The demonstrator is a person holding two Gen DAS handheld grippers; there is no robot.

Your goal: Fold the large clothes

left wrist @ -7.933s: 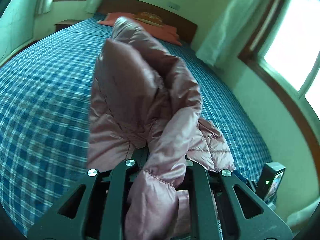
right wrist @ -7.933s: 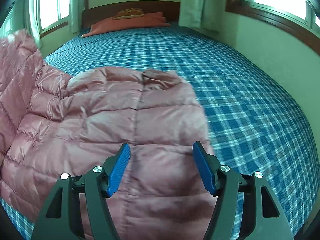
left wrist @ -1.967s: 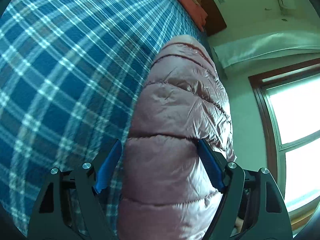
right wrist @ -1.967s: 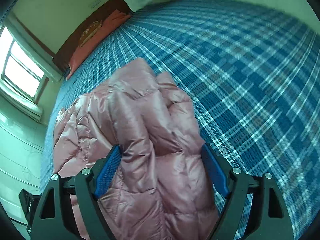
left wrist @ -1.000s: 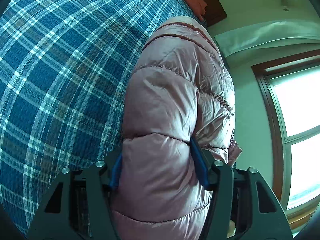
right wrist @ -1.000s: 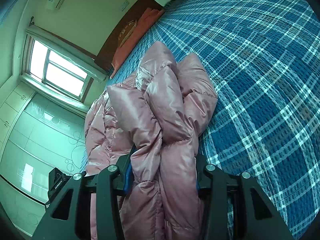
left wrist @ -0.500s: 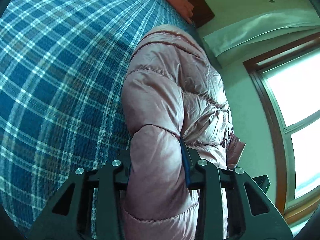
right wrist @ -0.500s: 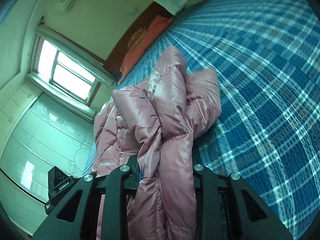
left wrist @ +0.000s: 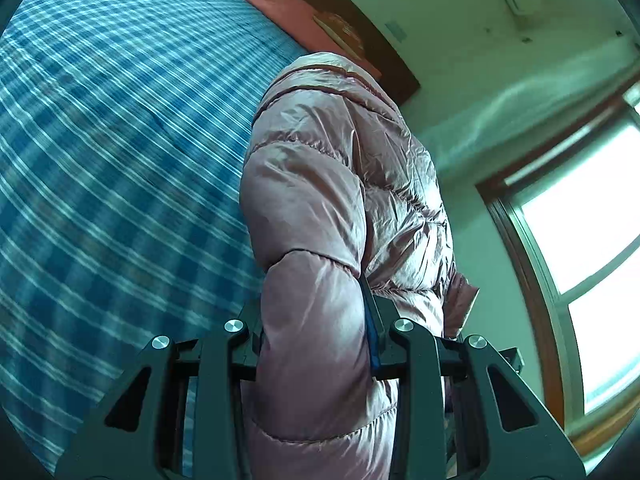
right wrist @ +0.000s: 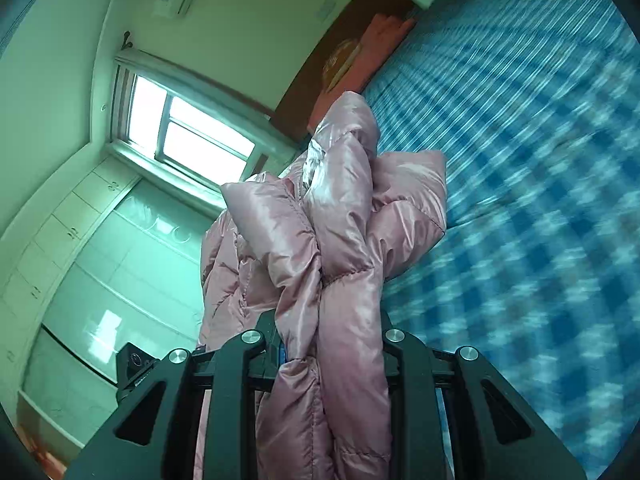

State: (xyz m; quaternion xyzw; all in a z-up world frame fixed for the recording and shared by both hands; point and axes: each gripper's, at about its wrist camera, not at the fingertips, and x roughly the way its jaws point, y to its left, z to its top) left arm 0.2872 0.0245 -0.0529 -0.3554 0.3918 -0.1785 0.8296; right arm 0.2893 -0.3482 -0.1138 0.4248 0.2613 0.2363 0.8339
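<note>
A pink quilted puffer jacket (left wrist: 336,184) fills the middle of both wrist views, lifted off the blue plaid bed (left wrist: 104,152). My left gripper (left wrist: 316,320) is shut on a thick padded fold of it, and the fabric bulges up past the black fingers. My right gripper (right wrist: 330,332) is shut on a bunched edge of the same jacket (right wrist: 340,216), whose folds stand up ahead of the fingers. The pads are mostly hidden by fabric. The bed (right wrist: 540,200) looks blurred in both views.
Orange pillows (left wrist: 296,12) lie against a dark wooden headboard (left wrist: 384,52) at the far end of the bed. Windows (left wrist: 592,224) and a window (right wrist: 188,132) sit on both side walls. Pale wardrobe doors (right wrist: 92,264) stand behind the jacket.
Both grippers closed onto the jacket's folds and lifted them up off the bed. The views tilted upward, showing more wall, windows and wardrobe.
</note>
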